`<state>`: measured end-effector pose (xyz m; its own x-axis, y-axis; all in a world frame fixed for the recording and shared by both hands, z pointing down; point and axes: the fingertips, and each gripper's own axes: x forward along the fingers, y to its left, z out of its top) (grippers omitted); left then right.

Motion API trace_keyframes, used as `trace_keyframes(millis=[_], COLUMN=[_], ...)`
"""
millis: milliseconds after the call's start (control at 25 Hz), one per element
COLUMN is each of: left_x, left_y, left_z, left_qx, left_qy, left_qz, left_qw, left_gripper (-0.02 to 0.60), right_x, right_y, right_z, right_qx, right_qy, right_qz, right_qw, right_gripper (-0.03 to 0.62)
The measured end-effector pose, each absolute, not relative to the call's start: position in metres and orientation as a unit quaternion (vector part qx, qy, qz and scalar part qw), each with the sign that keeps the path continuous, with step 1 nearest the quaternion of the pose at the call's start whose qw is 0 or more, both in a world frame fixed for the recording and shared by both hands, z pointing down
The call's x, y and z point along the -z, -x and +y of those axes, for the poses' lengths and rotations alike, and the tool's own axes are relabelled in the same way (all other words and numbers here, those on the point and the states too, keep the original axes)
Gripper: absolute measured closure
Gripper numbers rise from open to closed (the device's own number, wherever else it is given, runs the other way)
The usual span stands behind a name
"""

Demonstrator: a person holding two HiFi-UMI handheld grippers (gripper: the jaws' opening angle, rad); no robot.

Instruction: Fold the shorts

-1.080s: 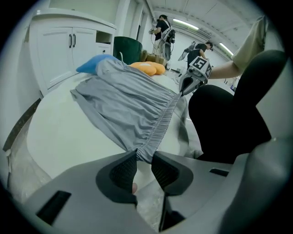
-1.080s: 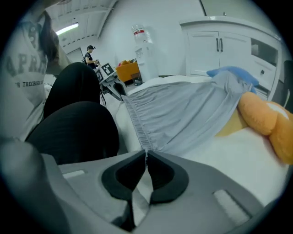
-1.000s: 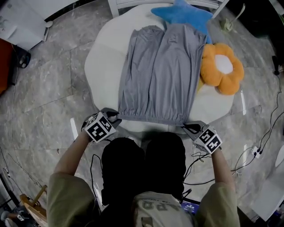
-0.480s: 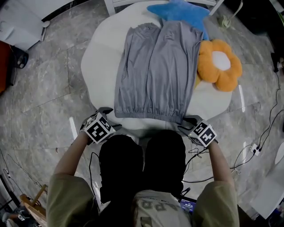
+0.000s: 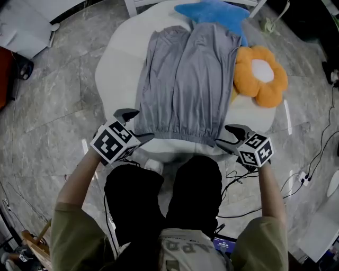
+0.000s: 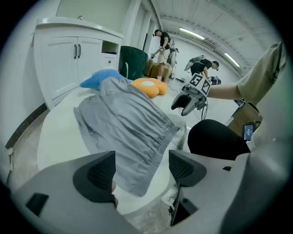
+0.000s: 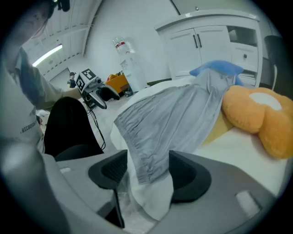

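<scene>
The grey shorts point(image 5: 183, 84) lie spread flat on the white round table point(image 5: 114, 69), waistband toward me. My left gripper point(image 5: 135, 125) hovers by the waistband's left corner and my right gripper point(image 5: 229, 136) by its right corner. Both have just been opening their jaws and stand open. In the left gripper view the shorts point(image 6: 128, 123) show past the left gripper point(image 6: 142, 171), with the corner lying loose below the gap. In the right gripper view the other corner of the shorts point(image 7: 174, 119) sits slack between the wide pads of the right gripper point(image 7: 147, 171).
A blue star cushion point(image 5: 214, 13) lies at the table's far edge, partly under the shorts' legs. An orange flower cushion point(image 5: 261, 75) sits at the right. My black-clad knees point(image 5: 190, 185) press against the near edge. Cables point(image 5: 312, 164) trail on the floor, and white cabinets point(image 6: 68, 59) stand behind.
Both grippers were shut on the waistband corners; they have opened, released the cloth and lifted away. The shorts now rest flat on the table.
</scene>
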<state>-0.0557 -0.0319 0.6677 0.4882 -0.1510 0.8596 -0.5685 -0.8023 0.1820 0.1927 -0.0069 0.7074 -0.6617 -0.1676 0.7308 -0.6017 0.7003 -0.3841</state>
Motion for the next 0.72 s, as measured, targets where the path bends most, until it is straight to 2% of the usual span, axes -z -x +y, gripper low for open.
trace_keyframes(millis=[280,480,720], left_x=[-0.665,-0.687,-0.732], left_y=[-0.07,-0.147,-0.189], left_z=[-0.057,-0.038,0.014], left_qx=[-0.458,-0.445,-0.454], left_qy=[-0.854,-0.85,-0.826], left_qz=[-0.148,-0.147,-0.141], left_qw=[0.198,0.243,0.302], left_gripper=[0.23,0.23,0.23], right_x=[-0.679,-0.665,-0.667], right_y=[-0.218,-0.239,-0.252], right_z=[-0.082,-0.156,-0.239], right_qx=[-0.283,-0.291,-0.295], right_qy=[-0.269,-0.324,-0.365], right_qz=[-0.858,-0.846,-0.825], right_qw=[0.334,0.307,0.316], right_gripper=[0.321,0.321,0.321])
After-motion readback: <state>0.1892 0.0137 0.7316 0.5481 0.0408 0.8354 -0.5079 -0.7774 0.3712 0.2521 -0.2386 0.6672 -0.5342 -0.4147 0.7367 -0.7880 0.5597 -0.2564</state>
